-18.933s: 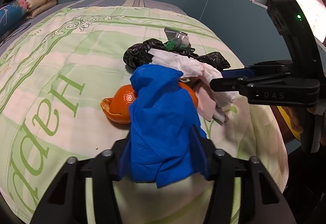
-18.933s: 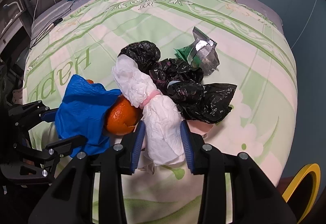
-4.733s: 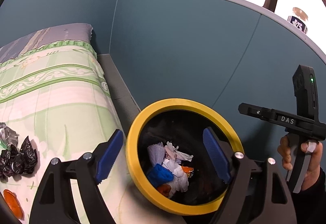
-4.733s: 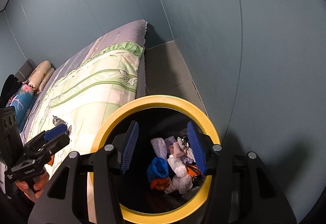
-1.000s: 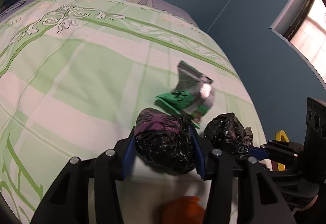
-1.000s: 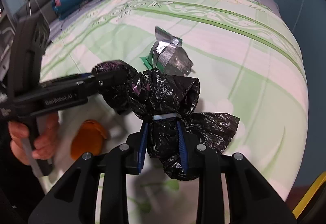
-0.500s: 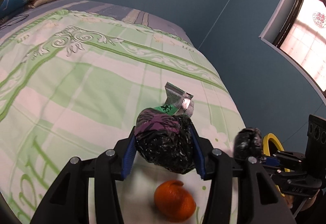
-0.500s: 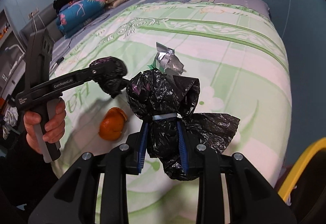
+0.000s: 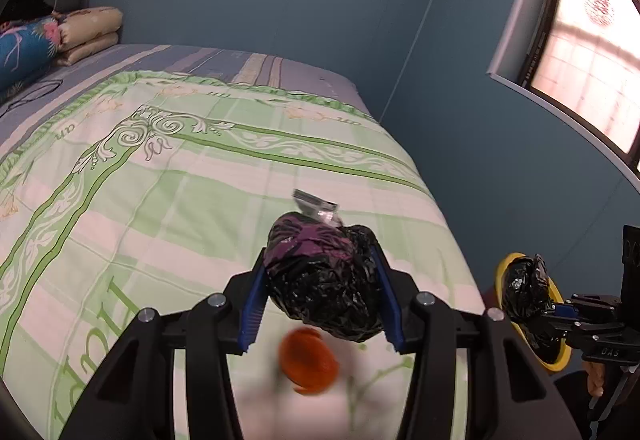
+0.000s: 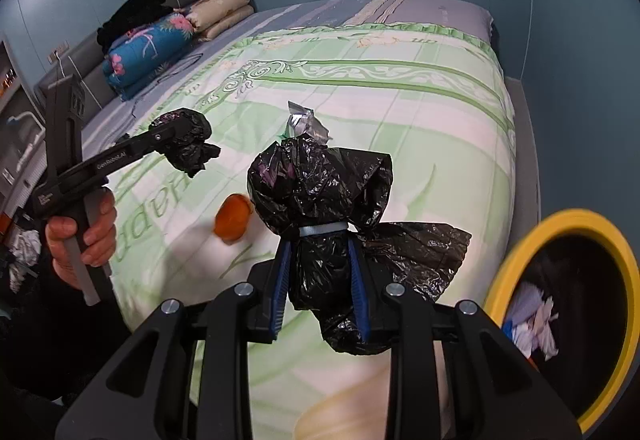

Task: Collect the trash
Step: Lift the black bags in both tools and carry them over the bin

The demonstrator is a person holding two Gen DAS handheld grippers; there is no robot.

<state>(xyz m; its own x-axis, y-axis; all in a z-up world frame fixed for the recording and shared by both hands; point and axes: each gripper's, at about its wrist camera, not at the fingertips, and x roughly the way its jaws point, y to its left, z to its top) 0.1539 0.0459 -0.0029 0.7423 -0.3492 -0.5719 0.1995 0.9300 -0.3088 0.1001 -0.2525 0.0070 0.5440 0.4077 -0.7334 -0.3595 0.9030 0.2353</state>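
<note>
Left tongs (image 9: pixel 320 292) clamp a crumpled black plastic ball (image 9: pixel 324 280); right tongs (image 10: pixel 320 280) pinch a tied black plastic bag (image 10: pixel 320 208) (both held above the green quilted bed (image 10: pixel 420 112)).

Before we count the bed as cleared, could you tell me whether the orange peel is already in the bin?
No, the orange peel lies on the bedspread.
</note>
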